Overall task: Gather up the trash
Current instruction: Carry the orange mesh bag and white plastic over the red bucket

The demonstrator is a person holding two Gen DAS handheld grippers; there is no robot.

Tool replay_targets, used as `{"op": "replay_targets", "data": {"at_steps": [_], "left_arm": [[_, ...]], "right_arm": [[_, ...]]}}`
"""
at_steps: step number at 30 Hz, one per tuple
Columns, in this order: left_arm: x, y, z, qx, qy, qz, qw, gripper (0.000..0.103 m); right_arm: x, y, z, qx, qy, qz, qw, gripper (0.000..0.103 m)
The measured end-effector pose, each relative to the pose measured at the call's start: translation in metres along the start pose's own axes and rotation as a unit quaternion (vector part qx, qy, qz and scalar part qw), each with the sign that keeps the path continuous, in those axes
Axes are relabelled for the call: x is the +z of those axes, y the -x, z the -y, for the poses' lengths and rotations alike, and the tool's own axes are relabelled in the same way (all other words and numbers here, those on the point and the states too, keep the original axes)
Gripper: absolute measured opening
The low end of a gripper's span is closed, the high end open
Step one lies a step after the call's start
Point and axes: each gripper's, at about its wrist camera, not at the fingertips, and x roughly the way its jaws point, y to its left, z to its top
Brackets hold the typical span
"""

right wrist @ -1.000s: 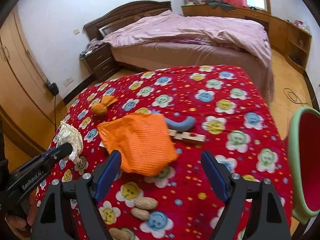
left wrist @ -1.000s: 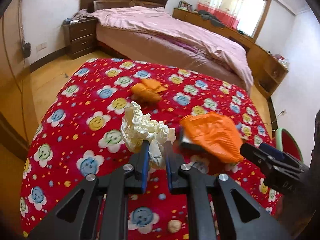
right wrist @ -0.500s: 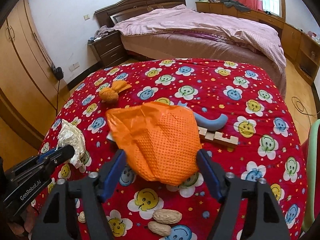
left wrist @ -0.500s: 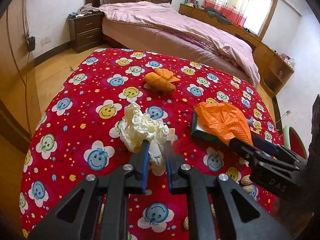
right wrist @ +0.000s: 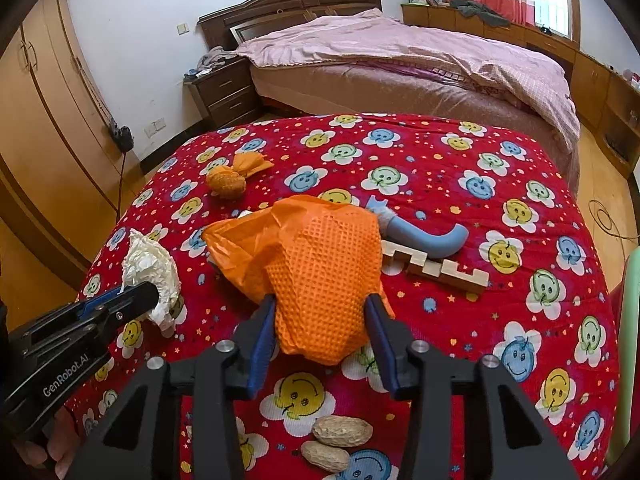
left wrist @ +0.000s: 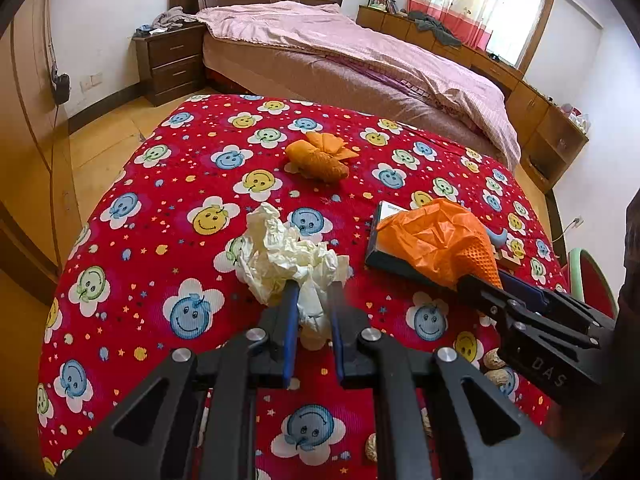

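My left gripper [left wrist: 313, 292] is shut on a crumpled cream paper wad [left wrist: 280, 254], held just above the red smiley-print tablecloth [left wrist: 160, 208]; the wad also shows in the right wrist view [right wrist: 150, 266] with the left gripper [right wrist: 140, 294]. My right gripper [right wrist: 320, 300] has its jaws around a crumpled orange mesh bag [right wrist: 320, 264], both pads against its sides. The bag also shows in the left wrist view [left wrist: 440, 240] with the right gripper [left wrist: 480, 280]. A small orange wrapper bundle [left wrist: 320, 156] lies farther back on the cloth.
A dark-edged book [left wrist: 384, 240] lies under the orange bag. A grey-blue curved handle [right wrist: 424, 232] and a wooden block piece [right wrist: 436, 264] lie to the right. Peanuts [right wrist: 340, 434] lie near the front edge. A bed [right wrist: 400, 68], nightstand [right wrist: 224, 88] and red chair [left wrist: 592, 280] surround the table.
My right gripper has narrowed from wide open onto the orange bag. The left gripper has kept hold of the paper wad, and both views have moved closer over the table.
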Motion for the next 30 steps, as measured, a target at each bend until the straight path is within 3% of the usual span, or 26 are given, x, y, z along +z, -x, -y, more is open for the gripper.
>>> {"op": "replay_targets", "data": {"at_steps": [8,30], "left_arm": [[0.0,0.007,0.004,-0.006,-0.003,0.007,0.9999,0.014],[-0.008,0.038,0.049,-0.036,-0.046,0.028,0.9979,0.014]], "right_arm": [[-0.003,0.012,0.0,0.011,-0.006,0.01,1.0,0.023],[-0.028,0.073,0.028,0.004,-0.037,0.058,0.998,0.018]]}}
